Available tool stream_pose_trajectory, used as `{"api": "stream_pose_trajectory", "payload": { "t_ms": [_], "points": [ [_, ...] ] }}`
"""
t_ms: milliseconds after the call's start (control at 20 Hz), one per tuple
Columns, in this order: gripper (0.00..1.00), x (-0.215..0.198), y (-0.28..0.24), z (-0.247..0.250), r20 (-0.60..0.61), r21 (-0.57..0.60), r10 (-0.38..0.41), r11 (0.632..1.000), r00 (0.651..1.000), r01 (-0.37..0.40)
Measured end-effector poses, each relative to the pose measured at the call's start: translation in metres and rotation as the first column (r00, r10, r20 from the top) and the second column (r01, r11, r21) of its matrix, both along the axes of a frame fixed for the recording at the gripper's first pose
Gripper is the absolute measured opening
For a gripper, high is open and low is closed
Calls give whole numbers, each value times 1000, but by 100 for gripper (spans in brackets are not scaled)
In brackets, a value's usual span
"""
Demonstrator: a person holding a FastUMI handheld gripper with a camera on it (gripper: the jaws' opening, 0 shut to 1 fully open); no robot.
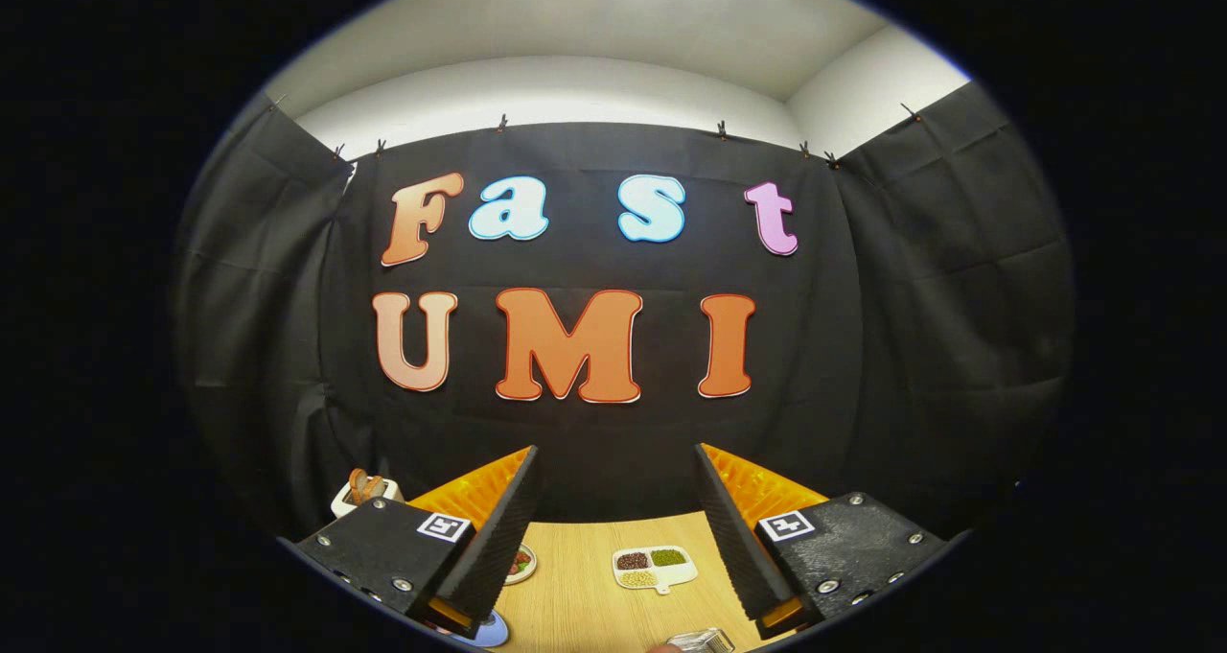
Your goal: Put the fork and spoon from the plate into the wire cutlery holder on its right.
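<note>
My gripper (pixel 615 452) is open, its two orange-backed black fingers (pixel 498 528) spread wide with nothing between them. It is held level and faces the booth's black wall. Low between the fingers lies a strip of light wooden table (pixel 585 595). At the near end of that strip, close to the right finger, sits a shiny metal object (pixel 705 641) that could be the top of the wire cutlery holder; I cannot tell for sure. The rim of a small round plate (pixel 523 564) peeks out from behind the left finger.
A white divided dish (pixel 655 567) with brown, green and pale grains lies on the table ahead between the fingers. A blue round thing (pixel 491 631) shows under the left finger. A white container with a brown item (pixel 362 492) stands beyond the left finger.
</note>
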State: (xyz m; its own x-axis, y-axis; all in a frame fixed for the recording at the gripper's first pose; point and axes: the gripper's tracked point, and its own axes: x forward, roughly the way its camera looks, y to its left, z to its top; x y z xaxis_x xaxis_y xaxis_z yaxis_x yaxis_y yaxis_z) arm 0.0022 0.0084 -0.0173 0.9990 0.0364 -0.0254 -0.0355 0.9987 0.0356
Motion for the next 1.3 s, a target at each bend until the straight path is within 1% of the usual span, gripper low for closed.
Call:
{"api": "stream_pose_trajectory", "payload": {
  "t_ms": [200, 300, 400, 550, 650, 750, 800, 900, 1050, 1250, 1300],
  "points": [
    [94, -4, 29, -25, -61, 5, 50, 999, 997, -50],
    [94, -9, 59, -50, -133, 45, 114, 993, 984, -109],
    [94, -18, 94, -81, -222, 80, 184, 982, 957, -171],
    [94, -29, 136, -127, -337, 81, 252, 968, 907, -238],
    [94, -36, 162, -160, -420, 80, 278, 960, 864, -269],
    [94, -46, 182, -198, -509, 88, 286, 956, 812, -281],
    [94, -49, 190, -216, -542, 92, 285, 955, 791, -280],
    [93, -58, 205, -250, -621, 104, 281, 955, 732, -278],
    [91, -74, 218, -297, -704, 103, 249, 962, 665, -251],
    [88, -106, 230, -355, -807, 89, 199, 972, 556, -219],
    [86, -113, 233, -366, -824, 87, 188, 974, 535, -209]
  ]
}}
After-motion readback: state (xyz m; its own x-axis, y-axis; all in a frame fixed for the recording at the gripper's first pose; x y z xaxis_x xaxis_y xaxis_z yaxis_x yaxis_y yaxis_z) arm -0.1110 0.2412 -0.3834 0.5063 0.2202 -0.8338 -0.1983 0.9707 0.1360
